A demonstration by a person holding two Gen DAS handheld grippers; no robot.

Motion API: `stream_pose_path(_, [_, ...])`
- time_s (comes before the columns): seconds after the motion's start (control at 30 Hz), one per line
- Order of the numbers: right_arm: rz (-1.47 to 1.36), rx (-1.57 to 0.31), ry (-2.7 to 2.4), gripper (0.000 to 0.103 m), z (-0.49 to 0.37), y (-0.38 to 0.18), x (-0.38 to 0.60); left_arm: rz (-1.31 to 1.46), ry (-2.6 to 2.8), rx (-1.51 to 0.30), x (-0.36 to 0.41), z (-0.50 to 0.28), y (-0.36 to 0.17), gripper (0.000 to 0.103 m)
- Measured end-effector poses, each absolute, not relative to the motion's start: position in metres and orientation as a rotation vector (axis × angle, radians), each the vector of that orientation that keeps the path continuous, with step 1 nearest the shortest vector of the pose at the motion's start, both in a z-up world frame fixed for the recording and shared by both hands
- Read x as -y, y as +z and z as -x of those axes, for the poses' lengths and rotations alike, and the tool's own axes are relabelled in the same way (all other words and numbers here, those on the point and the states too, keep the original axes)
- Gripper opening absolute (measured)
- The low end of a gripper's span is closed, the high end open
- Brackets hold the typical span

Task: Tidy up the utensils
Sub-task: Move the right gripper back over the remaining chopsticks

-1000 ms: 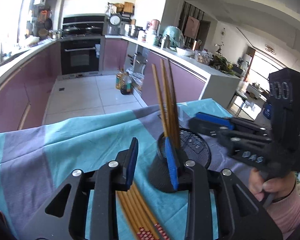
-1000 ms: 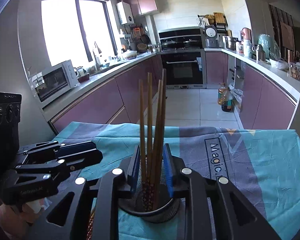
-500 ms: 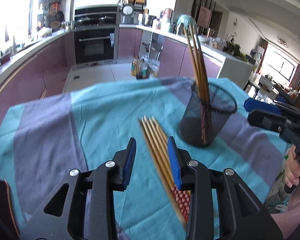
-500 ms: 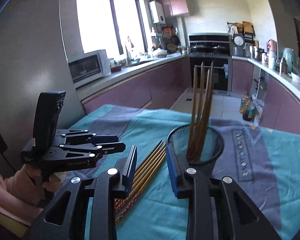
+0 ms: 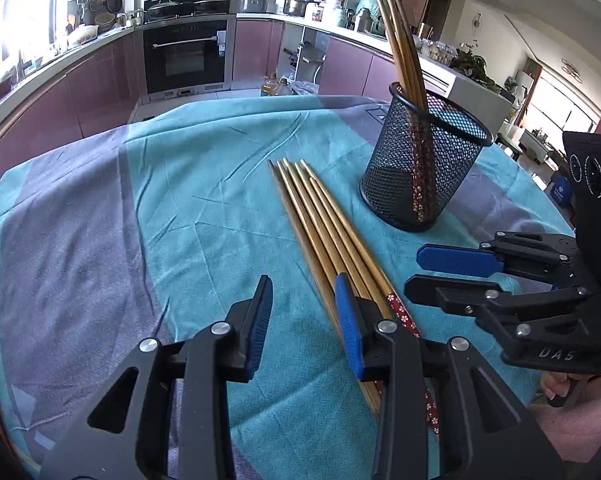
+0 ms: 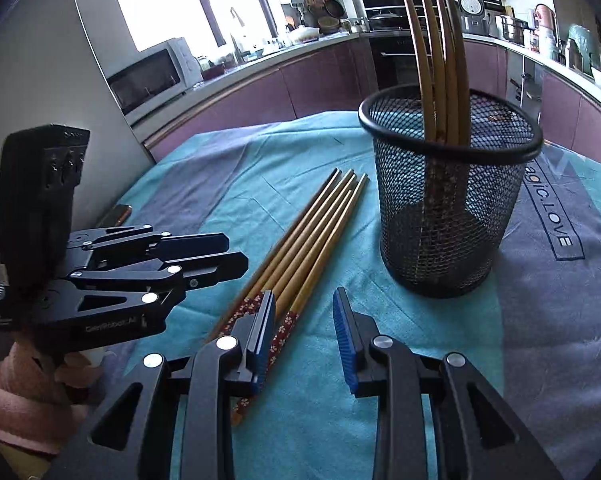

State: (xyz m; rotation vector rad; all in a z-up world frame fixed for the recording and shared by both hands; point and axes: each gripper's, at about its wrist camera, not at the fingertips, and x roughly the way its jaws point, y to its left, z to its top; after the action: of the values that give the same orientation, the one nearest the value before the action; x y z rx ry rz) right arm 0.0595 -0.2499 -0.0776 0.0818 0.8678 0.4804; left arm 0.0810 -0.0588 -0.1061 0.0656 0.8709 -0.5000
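Teal and grey-purple cloth (image 5: 204, 208) covers the counter, w/ a bundle of loose chopsticks (image 5: 324, 232) lying flat on it, gold-brown shafts and red floral-patterned handle ends toward the person. Black wire-mesh cup (image 5: 424, 168) stands upright just beside the bundle's tips, apart from it, holding several more chopsticks (image 5: 400, 40) that lean against its rim, tips up. Left gripper (image 5: 304, 316) hangs low over the cloth, blue-padded fingers (image 5: 346, 328) partly open w/ nothing between them; its right finger sits over the handle end of the bundle, contact can't be told. Right gripper (image 6: 304, 332) is also low over the cloth, near the same handle ends, fingers (image 6: 264, 336) partly open, only bare cloth in the gap; its left finger overlaps the floral handles in the right wrist view, touching or not unclear. Each gripper shows in the other's view: right gripper (image 5: 508, 288) to the right of the bundle, left gripper (image 6: 148, 268) to the left, so the bundle lies between them. Pink sleeve (image 6: 16, 396) shows under the left gripper's handle. Bkgd: purple kitchen cabinets, built-in oven (image 5: 188, 56), microwave (image 6: 152, 76) by the window.
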Motion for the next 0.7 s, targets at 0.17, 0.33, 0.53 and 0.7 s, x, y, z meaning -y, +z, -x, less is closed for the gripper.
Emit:
stream_pose_path(0.17, [-0.081,-0.880,0.478,0.028,-0.060,-0.082,0.244,-0.070,-0.502,-0.879,0.061,-0.084,-0.109,0.032])
stream_pose_path(0.33, [-0.080,-0.890,0.471,0.028,-0.062,-0.086,0.246,-0.079,-0.503,-0.885,0.066,-0.087,-0.111,0.032])
stream_pose_path(0.53, [-0.073,-0.896,0.467,0.028,-0.063,-0.089,0.244,-0.083,-0.495,-0.901,0.068,-0.092,-0.115,0.032])
stream_pose_path(0.7, [-0.066,-0.897,0.463,0.027,-0.066,-0.090,0.240,-0.087,-0.488,-0.903,0.068,-0.095,-0.118,0.032])
